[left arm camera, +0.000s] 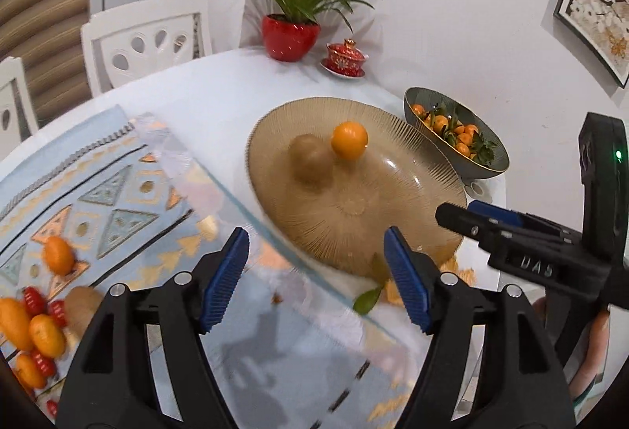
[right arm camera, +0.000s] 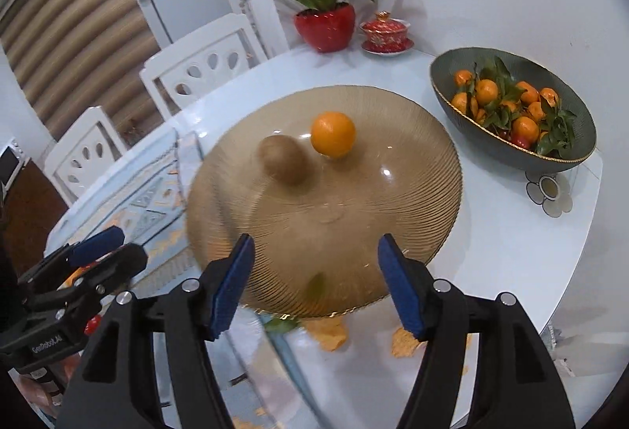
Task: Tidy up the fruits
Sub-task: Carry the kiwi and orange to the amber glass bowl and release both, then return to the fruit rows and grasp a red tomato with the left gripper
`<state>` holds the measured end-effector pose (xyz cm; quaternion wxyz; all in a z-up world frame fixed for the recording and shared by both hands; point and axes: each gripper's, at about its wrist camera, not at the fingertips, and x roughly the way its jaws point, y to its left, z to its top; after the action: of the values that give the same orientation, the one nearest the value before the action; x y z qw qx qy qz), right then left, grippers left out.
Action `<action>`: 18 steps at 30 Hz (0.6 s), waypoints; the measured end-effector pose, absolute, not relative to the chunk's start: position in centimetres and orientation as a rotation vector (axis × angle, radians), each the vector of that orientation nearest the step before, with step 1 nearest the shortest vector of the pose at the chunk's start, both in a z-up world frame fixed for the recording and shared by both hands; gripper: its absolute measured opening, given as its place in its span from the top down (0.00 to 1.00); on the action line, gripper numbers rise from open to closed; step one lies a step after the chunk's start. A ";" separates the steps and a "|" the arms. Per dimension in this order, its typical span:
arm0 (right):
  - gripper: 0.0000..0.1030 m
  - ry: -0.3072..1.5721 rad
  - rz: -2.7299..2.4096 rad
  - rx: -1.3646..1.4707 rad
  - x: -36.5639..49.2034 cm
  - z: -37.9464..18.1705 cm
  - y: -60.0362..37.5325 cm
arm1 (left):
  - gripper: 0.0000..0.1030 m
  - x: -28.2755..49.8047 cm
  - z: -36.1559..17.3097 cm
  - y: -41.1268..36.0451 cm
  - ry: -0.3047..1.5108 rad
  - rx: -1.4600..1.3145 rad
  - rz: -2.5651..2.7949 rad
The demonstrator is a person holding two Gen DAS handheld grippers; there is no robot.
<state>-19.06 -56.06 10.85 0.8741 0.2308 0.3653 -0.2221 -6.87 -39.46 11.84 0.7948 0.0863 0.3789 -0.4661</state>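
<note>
White table (right arm camera: pixel 491 252) — amber plate (right arm camera: pixel 412 193), cloth (left arm camera: pixel 118 193)

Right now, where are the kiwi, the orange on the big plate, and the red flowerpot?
kiwi (right arm camera: pixel 284 162): right wrist view, middle of its brown skin.
orange (right arm camera: pixel 333 134): right wrist view, centre of its peel.
red flowerpot (left arm camera: pixel 290 37): left wrist view, front of its glossy wall.

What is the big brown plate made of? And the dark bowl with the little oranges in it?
The big brown plate looks like tinted glass: it is see-through, shiny with bright glints, and has fine ribs fanning out to the rim. The dark bowl looks like glazed ceramic, grey-green and matte with thin ridges and a gold edge, though metal or plastic cannot be ruled out.
</note>
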 end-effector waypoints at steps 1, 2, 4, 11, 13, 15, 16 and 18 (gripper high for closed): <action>0.37 0.758 -0.455 0.478 -19.1 11.2 -55.6 | 0.29 -7.1 12.2 -38.6 0.805 0.183 -0.996; 0.37 0.751 -0.439 0.472 -19.2 11.6 -54.9 | 0.28 -7.3 12.6 -37.6 0.794 0.178 -0.990; 0.37 0.740 -0.406 0.456 -19.0 12.4 -53.3 | 0.26 -7.7 13.6 -35.4 0.770 0.162 -0.975; 0.36 0.712 -0.258 0.377 -17.5 14.8 -46.4 | 0.25 -8.5 17.6 -26.1 0.673 0.103 -0.873; 0.36 0.697 -0.212 0.349 -16.9 15.5 -44.1 | 0.25 -8.5 18.6 -23.3 0.647 0.090 -0.833; 0.36 0.690 -0.175 0.323 -16.2 15.9 -42.0 | 0.25 -8.5 19.5 -20.3 0.623 0.069 -0.792; 0.36 0.686 -0.156 0.308 -15.8 16.1 -40.9 | 0.25 -8.5 19.9 -18.4 0.609 0.053 -0.769; 0.36 0.683 -0.114 0.271 -14.8 16.2 -38.4 | 0.25 -8.5 20.3 -15.6 0.592 0.028 -0.732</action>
<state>-14.83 -38.43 16.18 0.9316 0.1325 0.3339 -0.0559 -8.52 -15.61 20.31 0.8912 0.0134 0.2851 -0.3527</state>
